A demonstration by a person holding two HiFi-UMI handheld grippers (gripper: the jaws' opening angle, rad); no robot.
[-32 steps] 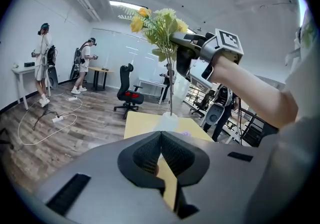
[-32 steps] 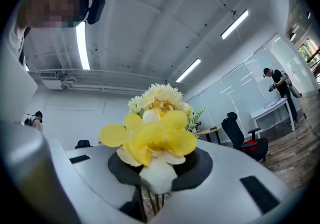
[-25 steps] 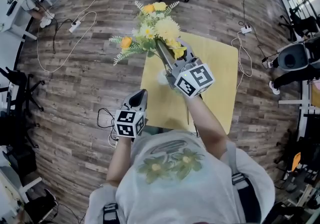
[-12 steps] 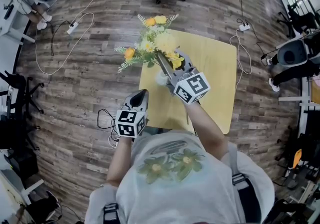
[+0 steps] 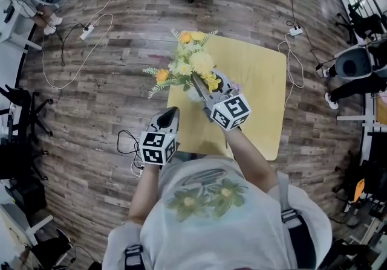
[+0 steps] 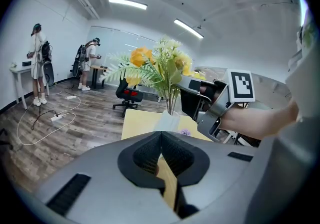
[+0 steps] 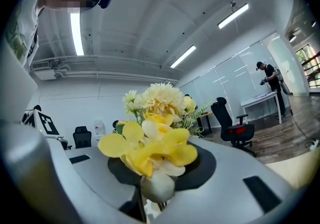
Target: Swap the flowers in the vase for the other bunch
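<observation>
yellow bunch (image 5: 192, 62) | judged light, heads soft | right gripper (image 5: 199, 84) clenched its stems, below blooms | left gripper (image 5: 169, 115) was closed, empty

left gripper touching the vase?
Apart. In the left gripper view the left gripper, jaws together, sits well short of the vase, with bare table showing between them.

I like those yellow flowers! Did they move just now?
Yes. The yellow flowers shifted toward the person, from beyond the table's far corner to over its left edge.
</observation>
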